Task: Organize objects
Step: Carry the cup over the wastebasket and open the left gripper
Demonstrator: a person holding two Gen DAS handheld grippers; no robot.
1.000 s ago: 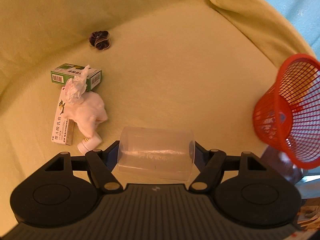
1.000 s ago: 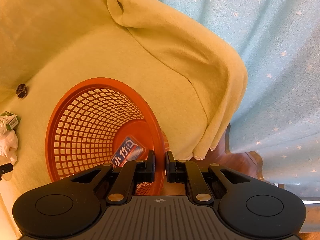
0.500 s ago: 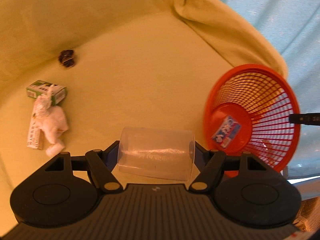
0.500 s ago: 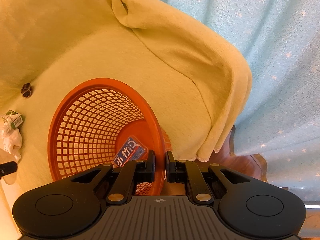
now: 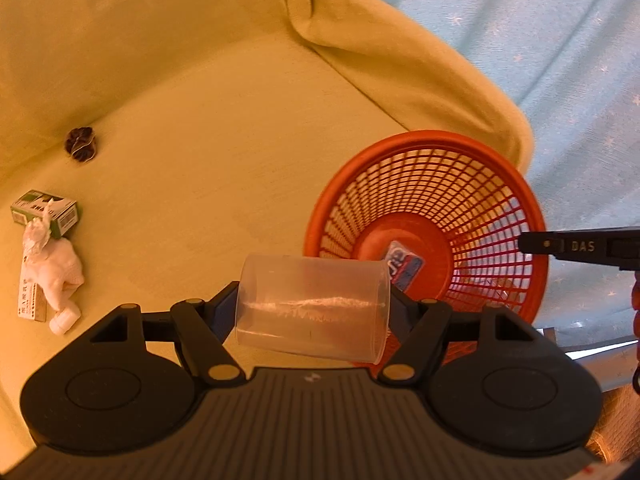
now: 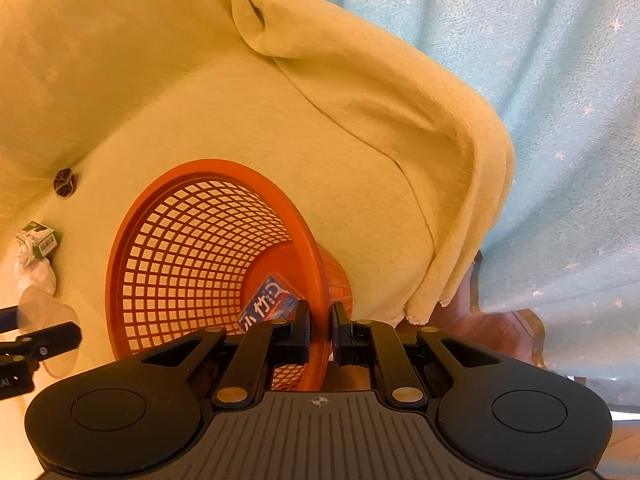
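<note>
Left wrist view showed a clear change from half a second before: you had swung your left gripper further right, so the orange basket sat more toward the middle and the clutter on the left slid nearer the edge. Your grip had not changed. The two fingers were spread wide and pressed on the ends of the clear plastic cup, which lay sideways between them with its mouth to the right, close in front of the basket's open mouth and partly overlapping its near-left rim.

Your right gripper stayed as it was, its fingers almost together and pinching the basket rim between them, holding the basket tipped with its mouth toward the left. Inside, on the basket's bottom, lay a blue and white packet. In the left wrist view one right finger reached in from the far right at the rim.

Further out, on the yellow-green sofa cover, a green box, a crumpled white tissue, a long white box and a small white cap clustered at the left, with a dark scrunchie beyond them near the backrest. Behind the sofa arm hung a pale blue curtain with stars.
</note>
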